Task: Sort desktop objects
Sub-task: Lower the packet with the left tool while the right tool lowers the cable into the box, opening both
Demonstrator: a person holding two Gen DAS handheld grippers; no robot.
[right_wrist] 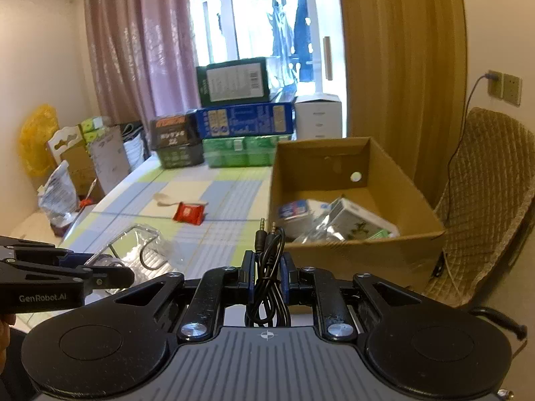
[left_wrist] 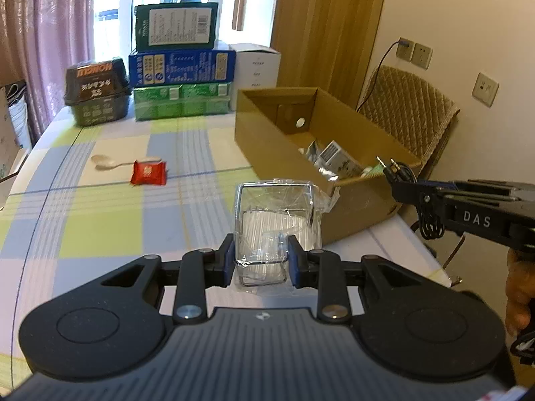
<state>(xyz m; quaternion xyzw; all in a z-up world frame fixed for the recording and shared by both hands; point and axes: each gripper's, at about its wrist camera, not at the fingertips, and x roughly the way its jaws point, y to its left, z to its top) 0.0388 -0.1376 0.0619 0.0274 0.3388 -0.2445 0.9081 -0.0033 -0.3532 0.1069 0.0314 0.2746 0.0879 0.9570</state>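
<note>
My left gripper point(left_wrist: 260, 260) is shut on a wire rack wrapped in clear plastic point(left_wrist: 277, 220), held just above the checked tablecloth; the same rack point(right_wrist: 140, 250) shows at the lower left of the right wrist view. My right gripper point(right_wrist: 266, 275) is shut on a coiled black audio cable point(right_wrist: 267, 267), its two jack plugs pointing up. In the left wrist view that gripper point(left_wrist: 396, 180) hovers at the near corner of the open cardboard box point(left_wrist: 267, 133). The box point(right_wrist: 334, 250) holds several packets and small cartons. A red packet point(left_wrist: 148, 172) and a pale spoon point(left_wrist: 103, 163) lie on the table.
Stacked green and blue cartons point(left_wrist: 182, 77) and a dark tub point(left_wrist: 97, 95) stand along the table's far edge, with a white box point(left_wrist: 257, 65) beside them. A woven chair point(right_wrist: 485, 200) stands right of the box. Bags and cartons point(right_wrist: 67, 167) crowd the floor at left.
</note>
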